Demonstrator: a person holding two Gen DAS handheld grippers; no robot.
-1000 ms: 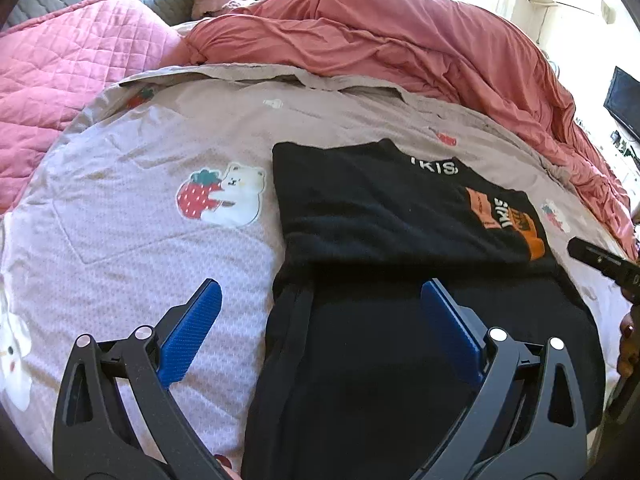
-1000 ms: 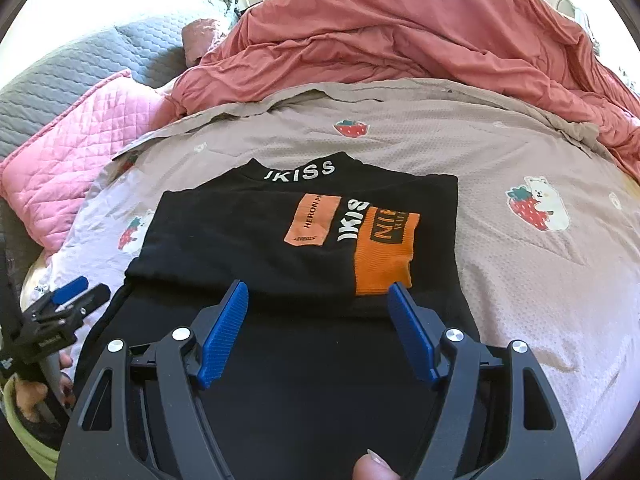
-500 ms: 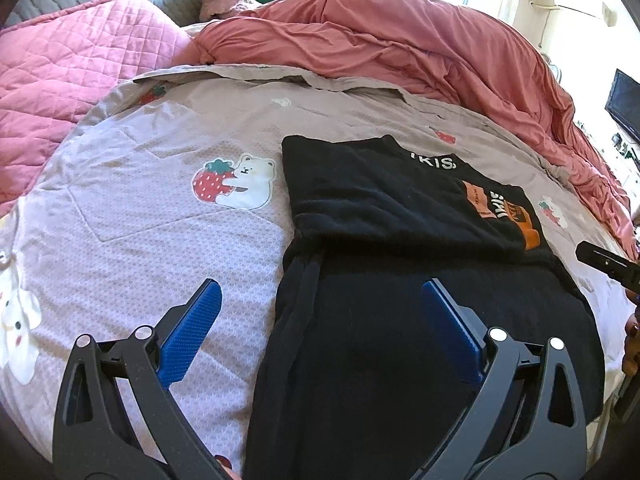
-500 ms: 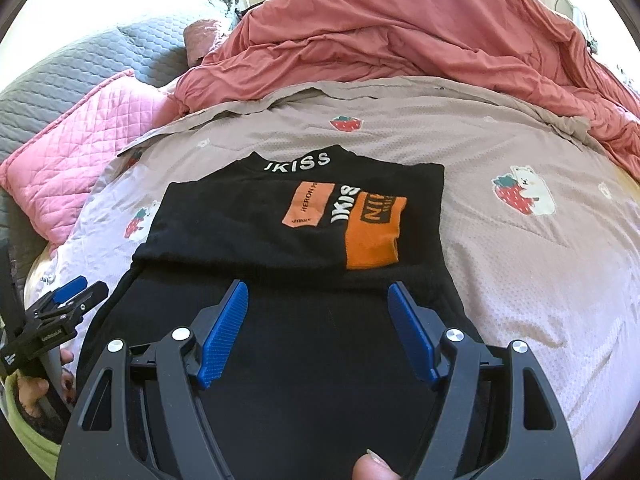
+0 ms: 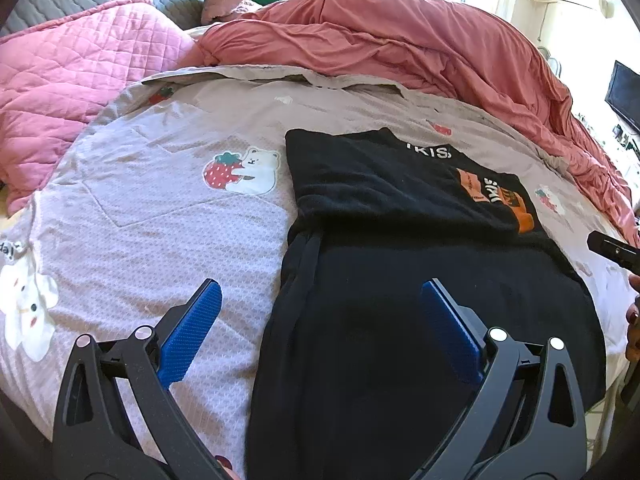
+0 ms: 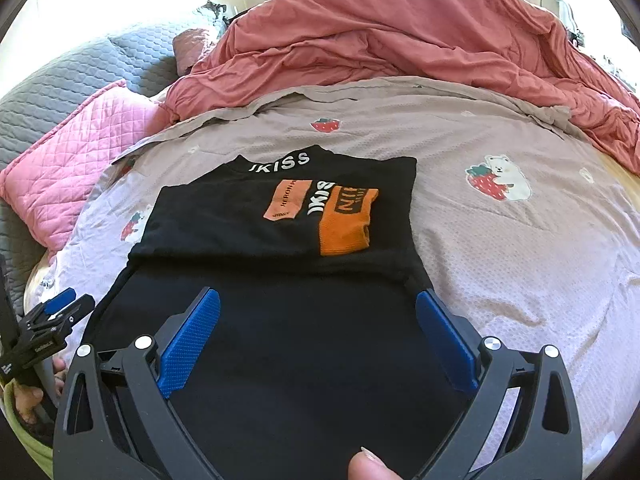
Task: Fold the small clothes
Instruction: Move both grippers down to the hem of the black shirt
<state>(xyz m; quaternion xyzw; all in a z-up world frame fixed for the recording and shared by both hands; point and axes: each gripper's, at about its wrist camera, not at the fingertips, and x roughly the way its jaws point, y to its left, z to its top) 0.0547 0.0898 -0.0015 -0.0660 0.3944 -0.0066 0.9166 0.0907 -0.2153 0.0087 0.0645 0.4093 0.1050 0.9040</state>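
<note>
Bedspread point(image 6: 500, 264) bears black shirt point(image 6: 280, 240), folded; both hand-held grippers gape.

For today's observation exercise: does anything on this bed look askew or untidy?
The black shirt lies half folded, its near part spread wider than the folded top. Behind it, the red duvet is bunched in a heap. Nothing looks spilled or damaged.

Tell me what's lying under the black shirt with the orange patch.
The black shirt with the orange patch lies flat on a mauve bedsheet printed with strawberries and bears. Its folded-over top part rests on its own lower half. Anything beneath the cloth is covered.
</note>
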